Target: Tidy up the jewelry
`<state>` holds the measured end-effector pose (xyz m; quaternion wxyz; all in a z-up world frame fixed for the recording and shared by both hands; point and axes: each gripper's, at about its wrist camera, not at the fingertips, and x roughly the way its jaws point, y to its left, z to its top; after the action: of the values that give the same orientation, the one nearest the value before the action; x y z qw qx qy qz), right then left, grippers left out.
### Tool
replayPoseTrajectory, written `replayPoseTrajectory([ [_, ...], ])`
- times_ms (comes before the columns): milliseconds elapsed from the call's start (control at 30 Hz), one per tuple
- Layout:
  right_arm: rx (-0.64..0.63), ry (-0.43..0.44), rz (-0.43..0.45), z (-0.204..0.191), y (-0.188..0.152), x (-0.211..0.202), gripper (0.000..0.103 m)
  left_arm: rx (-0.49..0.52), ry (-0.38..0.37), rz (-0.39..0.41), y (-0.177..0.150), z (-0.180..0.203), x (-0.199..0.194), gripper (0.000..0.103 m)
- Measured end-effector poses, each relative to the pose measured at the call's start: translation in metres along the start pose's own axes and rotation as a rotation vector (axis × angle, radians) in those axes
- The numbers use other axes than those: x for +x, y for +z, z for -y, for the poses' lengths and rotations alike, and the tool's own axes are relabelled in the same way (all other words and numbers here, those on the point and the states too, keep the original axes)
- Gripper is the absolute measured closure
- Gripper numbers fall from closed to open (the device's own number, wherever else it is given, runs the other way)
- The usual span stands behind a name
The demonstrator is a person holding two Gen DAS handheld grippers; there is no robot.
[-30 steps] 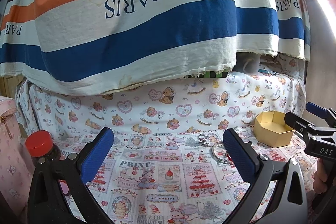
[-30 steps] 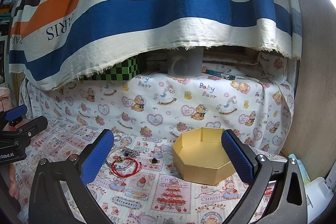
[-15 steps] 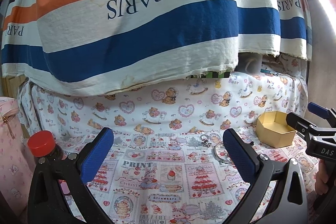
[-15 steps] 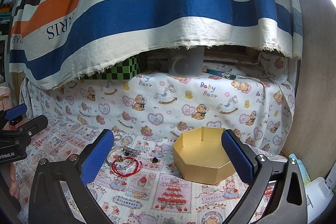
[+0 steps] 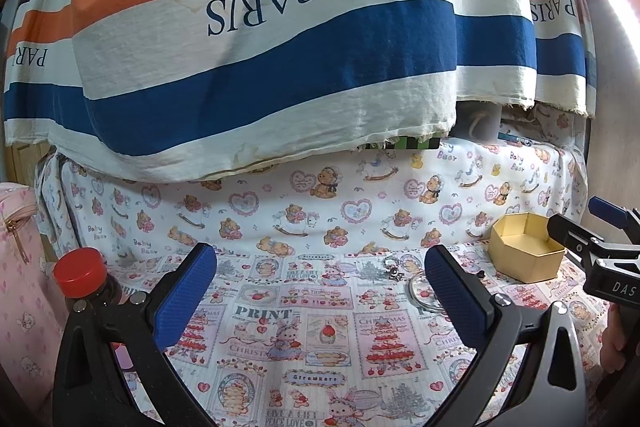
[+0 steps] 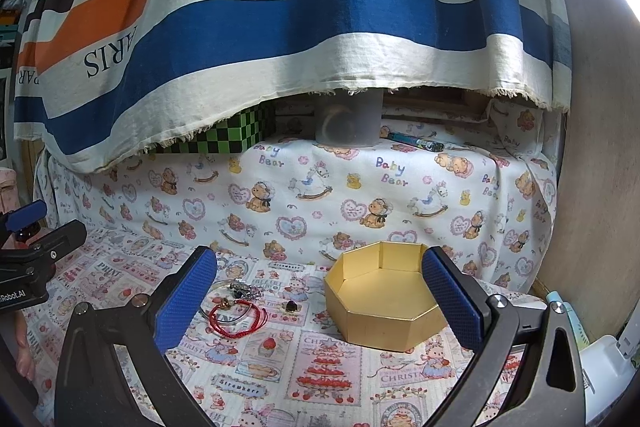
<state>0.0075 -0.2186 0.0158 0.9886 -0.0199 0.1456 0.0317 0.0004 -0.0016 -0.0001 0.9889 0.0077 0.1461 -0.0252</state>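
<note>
A gold octagonal box (image 6: 384, 303) stands open and empty on the printed cloth; the left wrist view shows the box (image 5: 524, 247) at the right. Left of it lie a red cord bracelet (image 6: 236, 319), a silver bangle (image 6: 218, 293), a small silver chain piece (image 6: 246, 291) and a dark ring (image 6: 291, 305). The bangle (image 5: 420, 291) and chain piece (image 5: 394, 267) also show in the left wrist view. My right gripper (image 6: 320, 301) is open above the cloth, with nothing between its fingers. My left gripper (image 5: 320, 299) is open too, holding nothing.
A dark bottle with a red cap (image 5: 80, 275) and a pink bag (image 5: 20, 267) stand at the left. A striped PARIS cloth (image 5: 280, 47) hangs over the back shelf, hiding most of a green checkered box (image 6: 224, 135) and a grey cup (image 6: 348, 127). A wooden wall (image 6: 592, 187) is at the right.
The left wrist view has shifted slightly, so the gold box and the bottle sit a little higher in it. The right gripper and the jewelry are unchanged. Both grippers stay open.
</note>
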Motion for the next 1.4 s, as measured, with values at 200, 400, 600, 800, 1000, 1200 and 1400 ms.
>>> replayPoseTrajectory([
  [200,-0.008,0.005,0.001,-0.0012,0.0,0.0005,0.0,-0.002,0.0,-0.001,-0.0002,-0.0006,-0.0003,0.0],
  [400,-0.009,0.006,0.002,-0.0014,-0.0002,0.0002,0.0,-0.001,-0.002,0.004,-0.0004,-0.0006,-0.0004,0.0],
  [600,-0.006,0.007,0.003,-0.0012,-0.0002,0.0001,0.0,-0.002,-0.01,0.004,-0.0008,-0.0015,-0.0007,0.0],
  [800,-0.01,0.012,-0.001,-0.0023,-0.0002,0.001,0.0,0.01,-0.014,0.008,-0.0015,0.0015,-0.0003,0.0],
  [1000,-0.006,0.009,0.002,-0.0009,-0.0012,-0.0005,0.0,0.001,-0.019,0.001,-0.0016,-0.0009,0.0001,0.0],
  [1200,-0.005,0.015,0.002,-0.0008,-0.0012,-0.0003,0.0,0.001,-0.02,0.002,-0.0014,-0.0013,0.0003,0.0],
  [1400,-0.004,0.008,0.008,0.0001,0.0,-0.0017,0.0,-0.001,-0.012,0.0,-0.0009,-0.0011,0.0012,0.0],
])
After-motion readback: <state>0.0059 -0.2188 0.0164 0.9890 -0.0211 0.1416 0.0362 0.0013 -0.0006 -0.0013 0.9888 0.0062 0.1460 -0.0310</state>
